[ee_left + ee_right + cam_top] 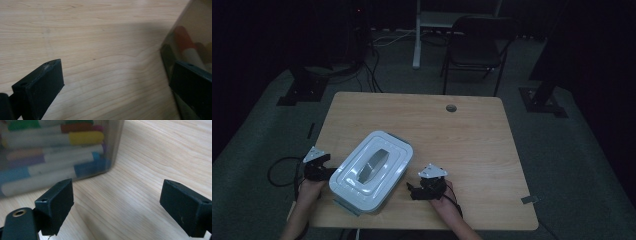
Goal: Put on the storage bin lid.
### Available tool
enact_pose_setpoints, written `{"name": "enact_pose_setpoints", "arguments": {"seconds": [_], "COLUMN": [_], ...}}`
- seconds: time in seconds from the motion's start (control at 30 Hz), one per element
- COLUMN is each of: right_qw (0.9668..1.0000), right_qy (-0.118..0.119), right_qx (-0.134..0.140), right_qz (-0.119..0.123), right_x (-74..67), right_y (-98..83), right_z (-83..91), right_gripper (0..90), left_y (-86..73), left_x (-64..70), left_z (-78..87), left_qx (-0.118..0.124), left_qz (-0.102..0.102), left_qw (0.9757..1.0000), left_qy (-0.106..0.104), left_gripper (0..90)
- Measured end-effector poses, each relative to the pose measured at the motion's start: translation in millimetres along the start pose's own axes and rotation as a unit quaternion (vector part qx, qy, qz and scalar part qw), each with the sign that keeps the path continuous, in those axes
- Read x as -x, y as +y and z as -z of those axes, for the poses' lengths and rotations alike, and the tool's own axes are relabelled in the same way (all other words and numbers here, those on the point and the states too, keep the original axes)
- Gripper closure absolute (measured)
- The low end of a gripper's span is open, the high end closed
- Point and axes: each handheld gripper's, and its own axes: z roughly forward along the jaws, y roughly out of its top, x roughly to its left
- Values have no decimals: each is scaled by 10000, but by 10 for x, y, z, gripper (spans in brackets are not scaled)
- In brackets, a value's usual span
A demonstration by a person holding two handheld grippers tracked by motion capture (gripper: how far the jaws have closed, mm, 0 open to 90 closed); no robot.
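A lidded clear plastic storage box (371, 171) of coloured markers (50, 152) lies at an angle near the tabletop's (462, 135) front edge. The left tongs (323, 169) and right tongs (421, 186) flank the box, each wide open and gripping nothing, seemingly poised to take it from both sides

Plastic storage box (371, 171), white lid w/ grey handle recess, lid on. Sits flat, turned diagonal, at near-left of worktop (472, 140). Clear walls show colored markers (52, 152) lying stacked inside, approx. horizontal.
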Motion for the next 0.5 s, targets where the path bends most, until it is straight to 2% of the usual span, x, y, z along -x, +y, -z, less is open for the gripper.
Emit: {"name": "enact_pose_setpoints", "arguments": {"seconds": [0.13,0.2,0.33,0.37,0.4,0.5], "right_qw": [9995,9986,9982,9984,9988,9991], "right_qy": [-170,-353,-297,-233,-59,-83], "right_qx": [133,248,393,380,380,339], "right_qz": [-227,-292,-342,-345,-317,-245], "right_x": [-37,-64,-105,-119,-161,-173], "right_y": [22,32,50,60,84,94], "right_z": [-12,-12,-9,-12,-26,-28], "right_gripper": [119,119,119,119,119,119], "left_y": [-4,-4,-8,-14,-17,-30], "left_x": [40,66,74,81,91,119], "left_z": [-10,-22,-31,-39,-41,-41], "left_qx": [0,32,56,34,27,13], "left_qz": [-65,-40,16,49,58,69], "left_qw": [9999,9999,9999,9998,9997,9997], "left_qy": [-85,-148,-156,-188,-217,-242], "left_gripper": [4,4,4,4,4,4]}}
